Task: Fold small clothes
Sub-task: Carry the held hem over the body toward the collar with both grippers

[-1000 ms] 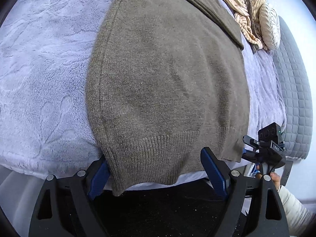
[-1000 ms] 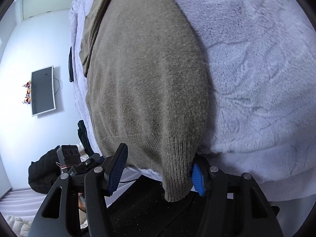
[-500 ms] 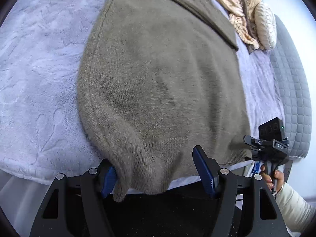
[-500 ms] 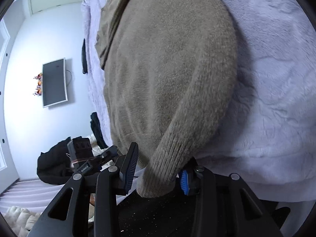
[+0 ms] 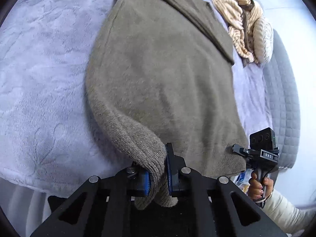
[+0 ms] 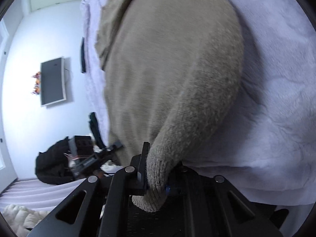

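Observation:
A grey-brown knitted sweater [image 5: 164, 75] lies flat on a lilac fleece blanket [image 5: 39, 79], its ribbed hem toward me. My left gripper [image 5: 157, 175] is shut on the hem's left corner, which bunches up between the blue pads. My right gripper [image 6: 156, 179] is shut on the hem's right corner of the same sweater [image 6: 167, 69], lifted slightly off the blanket [image 6: 276, 98]. The right gripper also shows in the left wrist view [image 5: 240, 151], at the hem's other corner.
A cream striped garment and a pale cushion [image 5: 246, 29] lie at the far right of the bed beside a grey quilted headboard [image 5: 284, 98]. In the right wrist view a wall screen [image 6: 52, 81] and a black bag [image 6: 53, 164] sit beyond the bed's edge.
Both grippers went from open around the hem corners to shut on them. The corners have gathered and risen a little off the blanket.

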Available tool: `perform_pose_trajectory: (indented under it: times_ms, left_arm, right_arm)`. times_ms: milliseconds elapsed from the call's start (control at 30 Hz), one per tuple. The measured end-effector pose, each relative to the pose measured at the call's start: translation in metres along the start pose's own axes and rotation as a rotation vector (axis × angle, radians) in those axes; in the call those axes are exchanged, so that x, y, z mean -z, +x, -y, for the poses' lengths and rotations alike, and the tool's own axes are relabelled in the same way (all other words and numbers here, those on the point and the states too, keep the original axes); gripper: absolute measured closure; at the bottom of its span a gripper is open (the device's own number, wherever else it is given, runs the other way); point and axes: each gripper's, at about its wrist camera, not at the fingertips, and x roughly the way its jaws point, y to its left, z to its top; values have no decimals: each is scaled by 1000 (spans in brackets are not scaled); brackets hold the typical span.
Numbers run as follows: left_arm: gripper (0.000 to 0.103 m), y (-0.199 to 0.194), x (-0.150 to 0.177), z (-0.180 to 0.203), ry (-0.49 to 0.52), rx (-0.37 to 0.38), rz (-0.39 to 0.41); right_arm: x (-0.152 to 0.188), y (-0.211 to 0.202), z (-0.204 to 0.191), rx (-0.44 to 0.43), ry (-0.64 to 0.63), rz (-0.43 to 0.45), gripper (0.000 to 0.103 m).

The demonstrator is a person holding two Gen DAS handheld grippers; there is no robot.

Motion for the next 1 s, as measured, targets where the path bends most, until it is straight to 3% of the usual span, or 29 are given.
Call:
perform_pose_trajectory:
  times_ms: [200,433,700,867,1000]
  left_arm:
    - [89,-24,-29,25,-34,109,98]
    - [89,-61,-104,62,1,187,249]
    - [89,-81,-211,90,42,156,388]
    - [89,-58,-282,89,44,85,402]
    - [89,-24,-321,72,0,7,380]
  right_arm:
    - [-30,-14,-51,-136,-65,65,90]
    - [-86,-44,-118,-200,-186,151,90]
    - [-187,-76,-170,-230,-260,221,90]
    - [-262,-57,-158,-184,-192,224,90]
    - [-320,-30,-128,-96,-113,214,90]
